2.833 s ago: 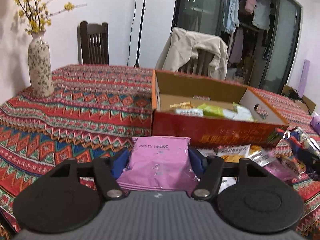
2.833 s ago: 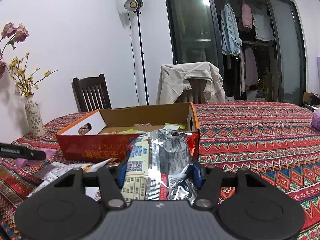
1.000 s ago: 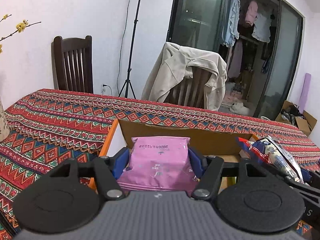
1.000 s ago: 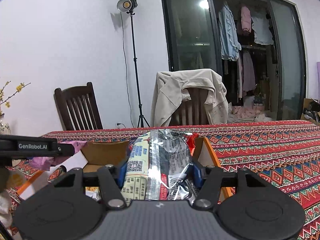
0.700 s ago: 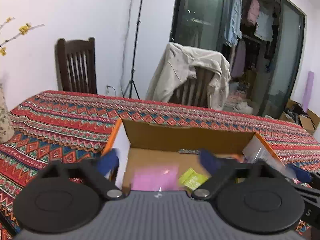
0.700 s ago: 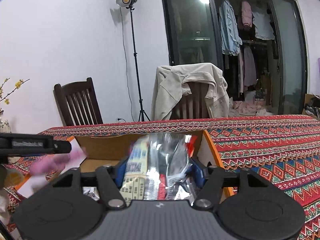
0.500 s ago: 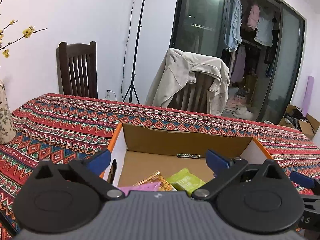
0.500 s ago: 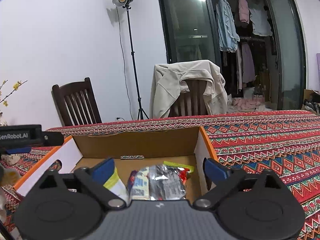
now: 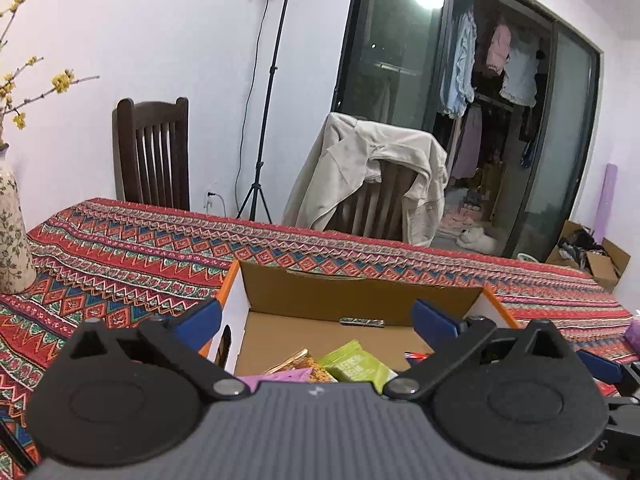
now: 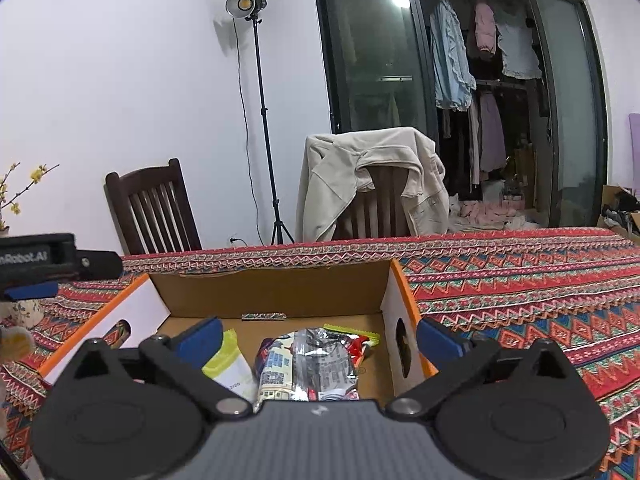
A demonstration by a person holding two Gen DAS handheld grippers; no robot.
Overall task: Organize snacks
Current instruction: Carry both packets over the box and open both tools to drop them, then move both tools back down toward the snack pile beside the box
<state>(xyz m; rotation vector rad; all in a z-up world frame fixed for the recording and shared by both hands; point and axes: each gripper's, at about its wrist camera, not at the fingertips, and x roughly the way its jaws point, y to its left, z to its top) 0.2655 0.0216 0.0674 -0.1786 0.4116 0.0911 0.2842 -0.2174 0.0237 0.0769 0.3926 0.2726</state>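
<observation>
Both claws released, nothing gripped: left claw [image 9: 316, 316], right claw [image 10: 318, 338]. Box [image 10: 276, 292] dead ahead at 12 o'clock on worktop [image 10: 520, 280]. Silver pack [image 10: 308, 364] and green pack [image 9: 356, 366] lie inside box.

**Where things sit**

I see the box [image 10: 276, 292] on the table [image 10: 520, 272], with snack packs [image 10: 308, 364] lying inside it. Two chairs [image 10: 156, 208] stand behind the far table edge. The vase [image 9: 12, 240] stands on the table, far left of the box.
</observation>
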